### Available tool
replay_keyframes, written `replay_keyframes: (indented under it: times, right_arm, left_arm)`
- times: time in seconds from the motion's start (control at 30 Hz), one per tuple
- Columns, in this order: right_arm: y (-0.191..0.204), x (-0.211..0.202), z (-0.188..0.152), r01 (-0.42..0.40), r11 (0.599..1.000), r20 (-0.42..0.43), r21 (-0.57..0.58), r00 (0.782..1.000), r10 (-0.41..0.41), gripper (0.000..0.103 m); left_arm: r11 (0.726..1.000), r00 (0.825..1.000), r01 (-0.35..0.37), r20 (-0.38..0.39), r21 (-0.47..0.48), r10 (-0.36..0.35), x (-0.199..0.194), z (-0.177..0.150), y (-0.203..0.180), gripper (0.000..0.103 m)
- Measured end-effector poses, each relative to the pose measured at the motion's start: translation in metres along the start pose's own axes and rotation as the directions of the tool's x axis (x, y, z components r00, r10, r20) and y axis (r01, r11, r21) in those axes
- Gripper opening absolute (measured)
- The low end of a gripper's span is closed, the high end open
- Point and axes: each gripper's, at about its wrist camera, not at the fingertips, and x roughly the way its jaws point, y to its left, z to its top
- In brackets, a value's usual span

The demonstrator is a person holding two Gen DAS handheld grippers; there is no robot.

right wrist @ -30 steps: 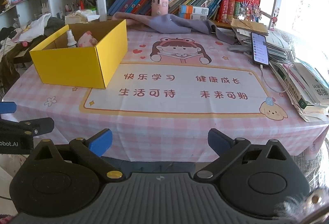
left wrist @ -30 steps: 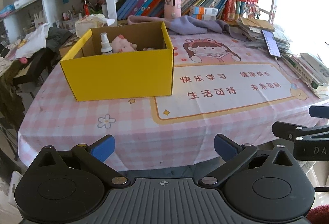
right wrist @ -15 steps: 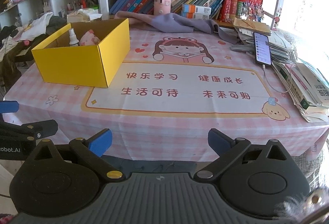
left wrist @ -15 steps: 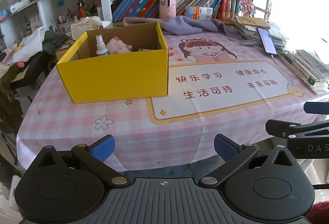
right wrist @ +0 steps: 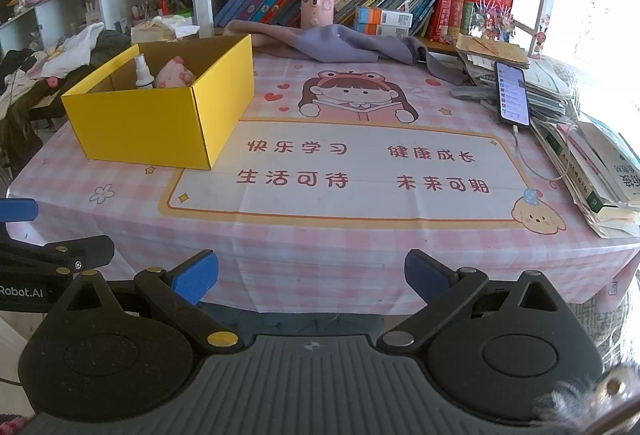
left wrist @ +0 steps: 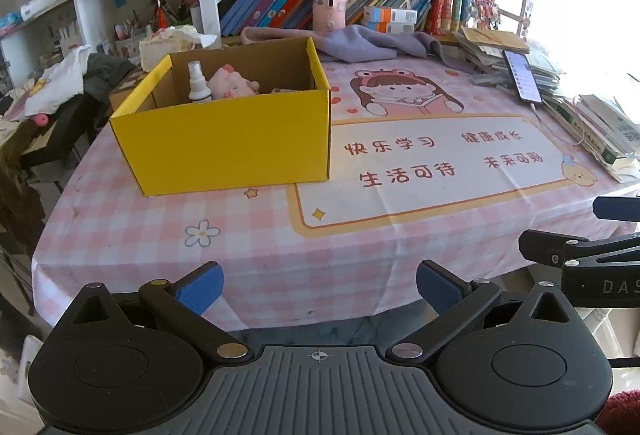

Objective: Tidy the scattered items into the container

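A yellow cardboard box (left wrist: pixel 224 143) stands on the pink checked tablecloth (left wrist: pixel 248 235), at the left of the table; it also shows in the right wrist view (right wrist: pixel 160 127). Inside it stand a white spray bottle (left wrist: pixel 198 83) and a pink plush toy (left wrist: pixel 232 83). My left gripper (left wrist: pixel 320 285) is open and empty, held off the table's near edge. My right gripper (right wrist: pixel 311 275) is open and empty too, off the near edge to the right of the left one.
A phone (right wrist: pixel 512 93) on a cable leans on stacked books (right wrist: pixel 592 163) at the right edge. A purple cloth (right wrist: pixel 340 43) and a pink cylinder (right wrist: pixel 317 1) lie at the back below the bookshelf. Clothes (left wrist: pixel 60 83) pile up left of the table.
Both grippers have drawn slightly back and up from the table, so the box and cloth appear a little farther. Jaws stayed open.
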Motion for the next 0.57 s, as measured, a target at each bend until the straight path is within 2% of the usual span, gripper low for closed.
replay_keyframes:
  times: [0.57]
  right_arm:
    - [0.0001, 0.0020, 0.0000, 0.000, 1.000, -0.003, -0.002, 1.000, 0.000, 0.101]
  left_arm:
    - [0.999, 1.000, 0.029, 0.004, -0.020, -0.029, 0.0043, 0.0000, 0.0019, 0.103]
